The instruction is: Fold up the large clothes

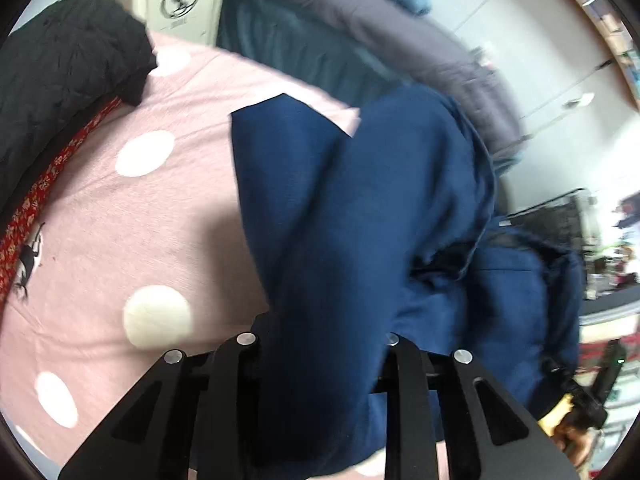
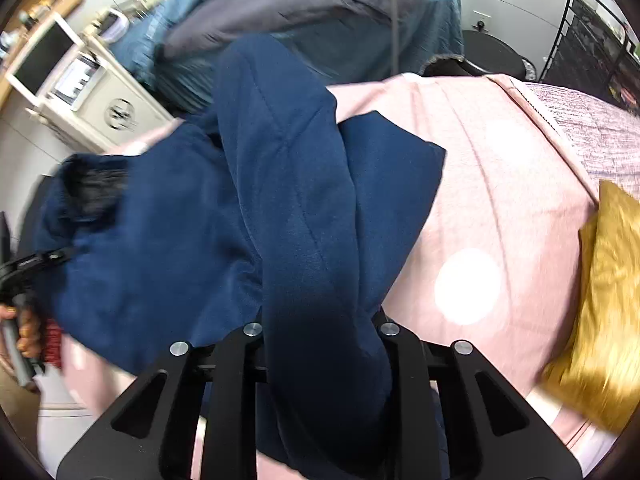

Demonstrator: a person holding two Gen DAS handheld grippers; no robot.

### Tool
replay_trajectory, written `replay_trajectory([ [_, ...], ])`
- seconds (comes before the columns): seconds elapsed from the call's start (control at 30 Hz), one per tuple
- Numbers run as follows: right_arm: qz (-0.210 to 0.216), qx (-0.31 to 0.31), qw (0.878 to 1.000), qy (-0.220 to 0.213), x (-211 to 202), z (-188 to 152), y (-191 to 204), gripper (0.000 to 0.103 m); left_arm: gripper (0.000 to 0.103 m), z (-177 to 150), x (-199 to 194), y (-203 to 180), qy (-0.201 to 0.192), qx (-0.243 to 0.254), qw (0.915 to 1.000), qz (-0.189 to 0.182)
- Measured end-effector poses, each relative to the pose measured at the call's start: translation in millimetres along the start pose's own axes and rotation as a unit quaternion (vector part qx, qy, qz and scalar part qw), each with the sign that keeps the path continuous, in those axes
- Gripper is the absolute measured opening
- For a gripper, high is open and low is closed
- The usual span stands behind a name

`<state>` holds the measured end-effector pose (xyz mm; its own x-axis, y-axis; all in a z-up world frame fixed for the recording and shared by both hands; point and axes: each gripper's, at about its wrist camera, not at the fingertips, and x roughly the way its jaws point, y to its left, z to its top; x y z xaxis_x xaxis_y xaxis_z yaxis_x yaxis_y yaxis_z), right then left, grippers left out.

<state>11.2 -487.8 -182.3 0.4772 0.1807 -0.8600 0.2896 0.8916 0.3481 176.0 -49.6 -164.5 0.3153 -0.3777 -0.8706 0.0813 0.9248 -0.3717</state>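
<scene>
Nearest, left gripper [image 1: 320, 360] and right gripper [image 2: 320, 352] each pinch bunched navy garment [image 1: 360, 220], jaws closed on cloth, lifting it, probably to spread for folding. Beyond lies pink dotted bedspread [image 1: 120, 200], then grey-blue bedding [image 2: 320, 4].

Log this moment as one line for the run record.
stage: mid-fold | left tool: shut on navy garment | right tool: shut on navy garment | surface: pink dotted bedspread | view: motion blur
</scene>
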Motion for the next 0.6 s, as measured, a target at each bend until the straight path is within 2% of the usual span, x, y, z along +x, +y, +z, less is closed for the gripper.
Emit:
replay_trajectory([
  [0.1, 0.027, 0.005, 1.0, -0.01, -34, -24, 8, 0.021, 0.022, -21, -24, -27, -0.009, 0.04, 0.9991, -0.011],
  [0.17, 0.04, 0.029, 0.999, -0.007, -56, -34, -10, 0.021, 0.021, -35, -31, -48, -0.01, 0.065, 0.9978, -0.007],
  [0.27, 0.061, 0.085, 0.994, -0.012, -76, -42, -39, 0.019, 0.021, -49, -42, -73, -0.012, 0.089, 0.9956, -0.027],
  [0.33, 0.073, 0.121, 0.99, -0.022, -94, -46, -61, 0.019, 0.021, -60, -55, -97, -0.019, 0.125, 0.9912, -0.039],
  [0.43, 0.075, 0.155, 0.984, -0.051, -129, -57, -108, 0.019, 0.021, -71, -64, -153, -0.033, 0.173, 0.9819, -0.07],
  [0.5, 0.076, 0.174, 0.979, -0.075, -156, -61, -132, 0.019, 0.021, -78, -64, -197, -0.042, 0.213, 0.9721, -0.09],
  [0.6, 0.058, 0.204, 0.968, -0.133, -219, -79, -196, 0.019, 0.021, -96, -61, -268, -0.043, 0.249, 0.9586, -0.131],
])
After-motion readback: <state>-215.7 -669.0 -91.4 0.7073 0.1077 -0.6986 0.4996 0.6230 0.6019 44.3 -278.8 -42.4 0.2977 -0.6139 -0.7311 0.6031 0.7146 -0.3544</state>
